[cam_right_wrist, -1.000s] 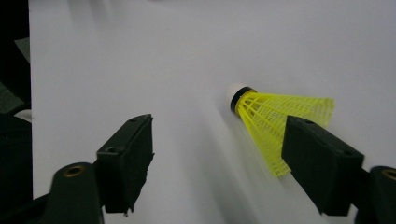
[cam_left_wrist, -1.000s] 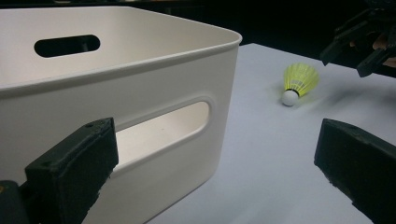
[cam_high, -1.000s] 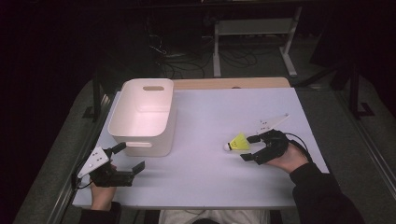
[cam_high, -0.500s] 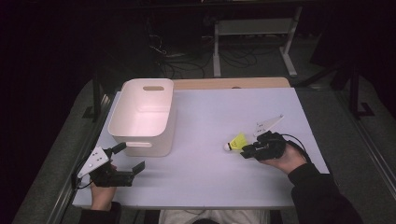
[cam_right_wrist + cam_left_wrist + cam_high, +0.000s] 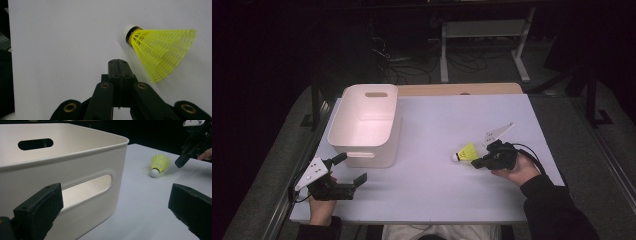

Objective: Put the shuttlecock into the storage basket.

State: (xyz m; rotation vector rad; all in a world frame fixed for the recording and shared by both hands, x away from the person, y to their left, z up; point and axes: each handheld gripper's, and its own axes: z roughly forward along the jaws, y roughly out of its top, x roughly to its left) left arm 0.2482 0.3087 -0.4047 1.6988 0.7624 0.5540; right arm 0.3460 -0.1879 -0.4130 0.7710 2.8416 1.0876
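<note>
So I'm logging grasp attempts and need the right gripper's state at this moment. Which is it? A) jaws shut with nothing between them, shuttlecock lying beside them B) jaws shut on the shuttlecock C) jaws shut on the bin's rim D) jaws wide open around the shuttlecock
A: in the right gripper view the right gripper has its jaws pressed together empty, and the yellow shuttlecock lies beside them on the table.

One shuttlecock point(image 5: 465, 152), yellow skirt, white cork tip. One white bin point(image 5: 364, 125) with two handle slots, one at each end. One white worktop point(image 5: 437, 125). Two grippers: left gripper point(image 5: 349, 172) and right gripper point(image 5: 476, 164), two black jaws each. Two hands: left hand point(image 5: 321, 202), right hand point(image 5: 518, 171). One grey plate on each gripper, two total.
</note>
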